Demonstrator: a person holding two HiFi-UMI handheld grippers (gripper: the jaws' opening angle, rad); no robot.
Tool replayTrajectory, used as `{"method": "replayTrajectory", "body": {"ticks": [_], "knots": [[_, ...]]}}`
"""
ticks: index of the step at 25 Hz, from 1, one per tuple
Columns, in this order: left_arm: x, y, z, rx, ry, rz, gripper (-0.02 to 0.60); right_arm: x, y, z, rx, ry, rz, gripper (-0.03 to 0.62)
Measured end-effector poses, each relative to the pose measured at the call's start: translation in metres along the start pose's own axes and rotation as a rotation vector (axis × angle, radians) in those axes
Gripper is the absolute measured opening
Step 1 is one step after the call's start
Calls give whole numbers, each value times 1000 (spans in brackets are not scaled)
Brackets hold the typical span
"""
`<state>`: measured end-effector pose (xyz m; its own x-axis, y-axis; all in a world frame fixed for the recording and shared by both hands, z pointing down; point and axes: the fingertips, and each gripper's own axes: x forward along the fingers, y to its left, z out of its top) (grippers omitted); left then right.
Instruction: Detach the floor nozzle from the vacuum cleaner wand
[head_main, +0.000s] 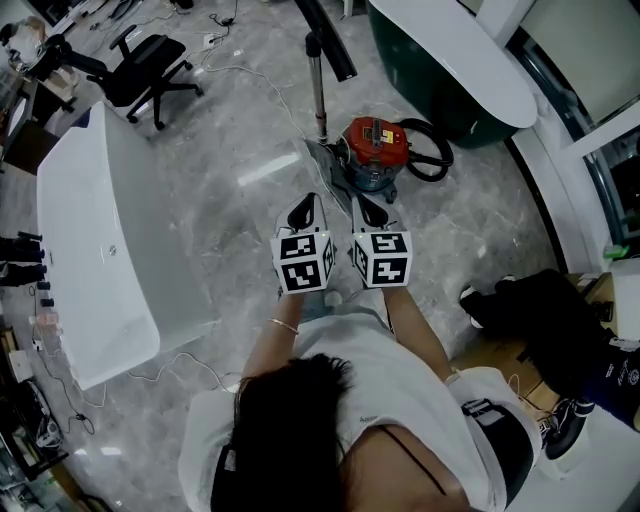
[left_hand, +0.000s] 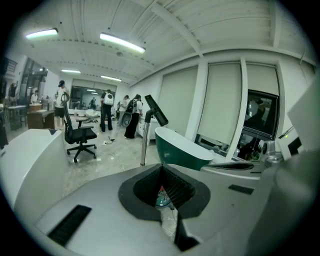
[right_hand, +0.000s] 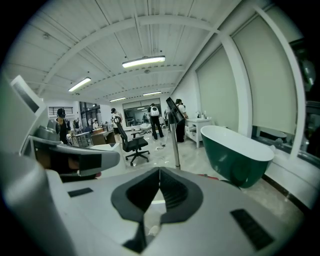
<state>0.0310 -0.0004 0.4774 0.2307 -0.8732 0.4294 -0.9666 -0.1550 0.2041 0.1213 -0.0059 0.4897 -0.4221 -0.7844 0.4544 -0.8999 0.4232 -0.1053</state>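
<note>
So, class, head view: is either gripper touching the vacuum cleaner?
No, the left gripper and right gripper hover side by side above the floor, short of the red vacuum cleaner.

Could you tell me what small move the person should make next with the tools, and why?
Probably open both tools before reaching in. The left tool and right tool are shut and empty, held side by side short of the vacuum cleaner. The floor nozzle appears to sit at the foot of the upright wand, untouched, and shut jaws cannot take hold of either.
</note>
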Motion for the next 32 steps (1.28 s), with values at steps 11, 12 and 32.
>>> {"method": "replayTrajectory", "body": {"ticks": [11, 12, 32], "knots": [[9, 19, 8, 1, -7, 6, 3, 15, 6, 11, -7, -13, -7, 15], [11, 19, 9, 1, -7, 2, 3, 17, 6, 12, -8, -11, -11, 15], [79, 43, 42, 28, -3, -57, 3, 83, -12, 46, 10, -17, -41, 15]]}}
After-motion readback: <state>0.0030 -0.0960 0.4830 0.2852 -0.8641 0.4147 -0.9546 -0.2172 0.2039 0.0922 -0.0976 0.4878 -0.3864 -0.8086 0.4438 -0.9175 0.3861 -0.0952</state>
